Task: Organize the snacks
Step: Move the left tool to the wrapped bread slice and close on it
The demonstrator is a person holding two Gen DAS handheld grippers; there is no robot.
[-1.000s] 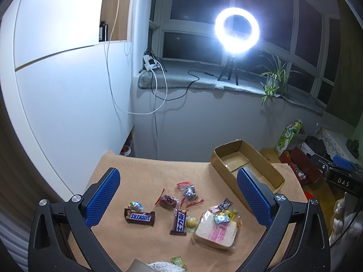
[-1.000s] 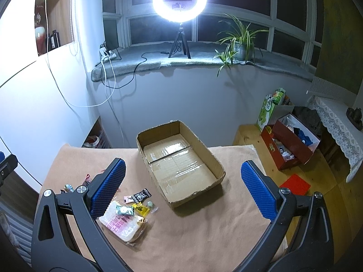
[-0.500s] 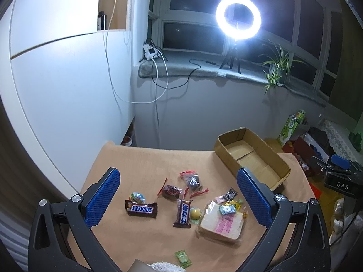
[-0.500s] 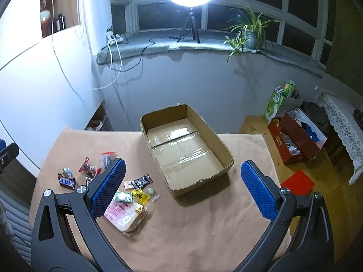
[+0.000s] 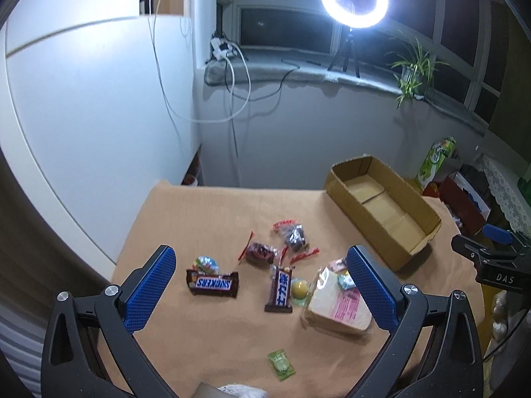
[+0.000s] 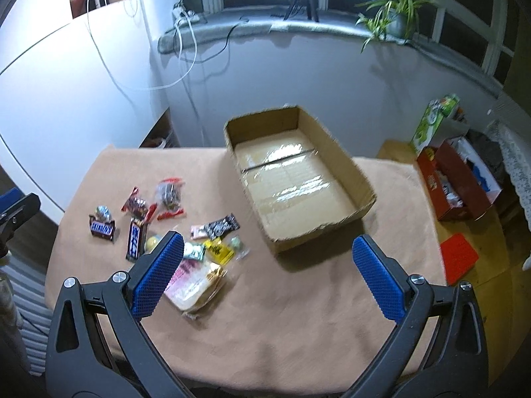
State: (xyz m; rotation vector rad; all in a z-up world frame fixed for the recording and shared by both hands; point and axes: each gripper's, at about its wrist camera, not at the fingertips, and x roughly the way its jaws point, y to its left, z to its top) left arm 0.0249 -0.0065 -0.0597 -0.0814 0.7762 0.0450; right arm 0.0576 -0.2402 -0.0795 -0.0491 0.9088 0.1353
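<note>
Crinkly plastic is what nearly every snack here is wrapped in, so I judge them light, slippery and easy to crush; I would pinch each across its short width, not by the flimsy end seals.

Nearest my left hand-held gripper (image 5: 260,280), just below its open span, lies a small green candy (image 5: 281,364). Between its fingers I see the Snickers bar (image 5: 212,283), stiff enough to take by the middle, and a second chocolate bar (image 5: 281,289) standing lengthwise to me, with a yellow round sweet (image 5: 299,289) touching its right side. The bagged bread slice (image 5: 338,305) sits partly behind my right-hand fingertip; it is soft and would squash, so a gentle hold on the bag's edge seems wiser. A little farther off are the red-edged packets (image 5: 292,237), loose and floppy.

My left hand-held gripper is spread wide, holding nothing and touching nothing, hovering above the table (image 5: 205,212). My right hand-held gripper (image 6: 267,270) is likewise wide open and empty; the bread bag shows beside its left finger, and small sachets (image 6: 220,227) lie just beyond.

Farthest ahead, to the right of the pile and apart from it, waits the cardboard box (image 6: 366,195), with nothing in it yet. No snack is sorted so far, by my reckoning.
</note>
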